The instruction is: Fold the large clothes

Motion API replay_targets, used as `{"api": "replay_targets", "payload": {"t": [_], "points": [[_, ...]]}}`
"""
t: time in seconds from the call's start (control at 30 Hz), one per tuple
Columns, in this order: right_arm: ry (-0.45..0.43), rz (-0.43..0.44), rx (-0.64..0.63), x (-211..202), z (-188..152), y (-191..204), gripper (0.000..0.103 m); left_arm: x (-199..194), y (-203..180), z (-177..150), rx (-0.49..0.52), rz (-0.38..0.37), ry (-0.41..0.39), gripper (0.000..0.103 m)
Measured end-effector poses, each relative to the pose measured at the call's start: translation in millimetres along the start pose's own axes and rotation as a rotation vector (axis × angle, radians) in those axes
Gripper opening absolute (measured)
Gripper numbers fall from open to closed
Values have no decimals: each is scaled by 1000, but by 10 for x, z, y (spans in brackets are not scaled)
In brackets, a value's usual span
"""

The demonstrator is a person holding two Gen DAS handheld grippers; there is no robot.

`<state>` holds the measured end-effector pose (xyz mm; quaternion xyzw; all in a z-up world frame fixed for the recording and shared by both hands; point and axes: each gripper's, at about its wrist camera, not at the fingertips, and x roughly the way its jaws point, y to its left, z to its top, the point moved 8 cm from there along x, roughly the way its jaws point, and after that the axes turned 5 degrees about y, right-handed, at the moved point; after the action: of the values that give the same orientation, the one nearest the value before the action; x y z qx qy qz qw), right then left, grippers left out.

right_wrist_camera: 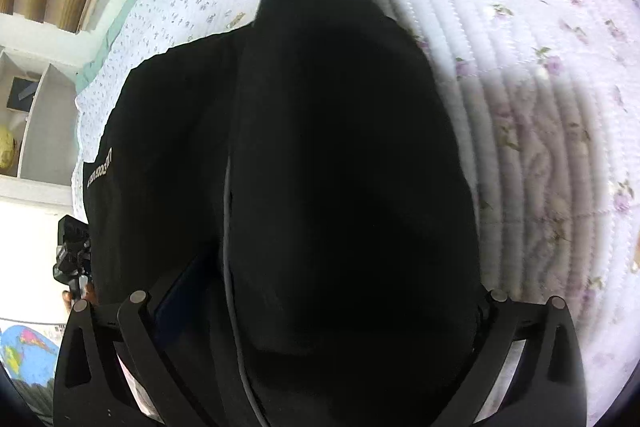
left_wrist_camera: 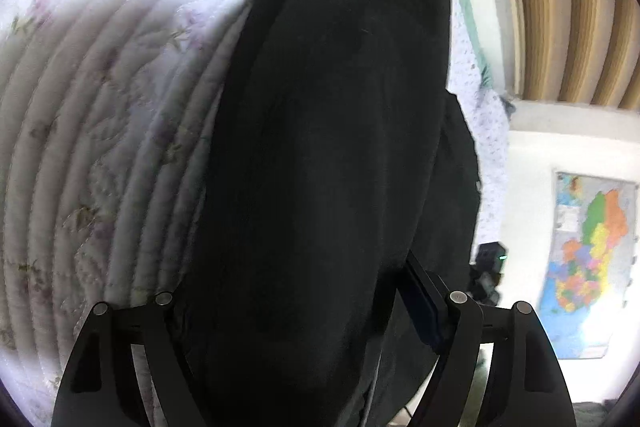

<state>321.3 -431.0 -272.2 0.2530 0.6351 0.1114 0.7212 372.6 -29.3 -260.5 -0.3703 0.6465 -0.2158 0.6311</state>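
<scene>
A large black garment (left_wrist_camera: 328,147) hangs down over a floral quilted bedspread (left_wrist_camera: 100,107). My left gripper (left_wrist_camera: 304,291) is shut on the black garment, whose cloth fills the gap between the fingers and hides the tips. In the right wrist view the same black garment (right_wrist_camera: 340,167) drapes from my right gripper (right_wrist_camera: 312,291), which is also shut on it. Small white lettering (right_wrist_camera: 100,173) shows on the garment's left part. The other gripper (right_wrist_camera: 74,251) shows at the left edge.
The bedspread (right_wrist_camera: 540,67) has a green edge band (right_wrist_camera: 120,23). Wooden slatted panels (left_wrist_camera: 560,7) and a white wall are beyond the bed. A coloured map (left_wrist_camera: 588,259) hangs on the wall. A white shelf (right_wrist_camera: 36,115) stands beside the bed.
</scene>
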Motion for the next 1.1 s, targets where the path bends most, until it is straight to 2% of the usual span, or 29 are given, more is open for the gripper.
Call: {"api": "replay_targets", "payload": {"t": [0.07,0.1,0.13,0.17,0.2,0.27,0.4,0.5,0.7,0.8,0.9,1.03,1.1], "points": [[-10,8,-21,-9,-4,113,85,2,-105,-35,42,71,-22,72],[-22,-5,-35,-35,-16,173,82,-34,-183,-73,71,100,-42,61],[-31,-12,-49,-57,-28,216,69,-75,-258,-93,92,116,-62,50],[-45,-20,-68,-82,-57,290,56,-134,-369,-145,121,129,-85,46],[-63,-27,-83,-142,-98,359,51,-196,-494,-213,150,135,-106,42],[-91,-20,-100,-252,-177,452,41,-309,-746,-344,182,110,-137,40],[-155,88,-101,-550,-396,696,39,-560,-1279,-657,238,19,-184,39],[-193,157,-123,-802,-619,919,38,-741,-1584,-939,292,-3,-217,39],[-247,124,-196,-1300,-1205,1301,38,-1074,-1757,-1492,322,-54,-231,39],[-247,100,-203,-1483,-1485,1398,38,-1252,-1517,-1702,310,-65,-212,39],[-218,63,-203,-1498,-1636,1437,38,-1178,-1322,-1896,274,-70,-174,39],[-154,8,-188,-1238,-1863,1348,38,-1024,-904,-2098,193,-63,-120,39],[-115,-3,-165,-930,-1935,1186,38,-862,-576,-2137,159,-23,-101,39]]}}
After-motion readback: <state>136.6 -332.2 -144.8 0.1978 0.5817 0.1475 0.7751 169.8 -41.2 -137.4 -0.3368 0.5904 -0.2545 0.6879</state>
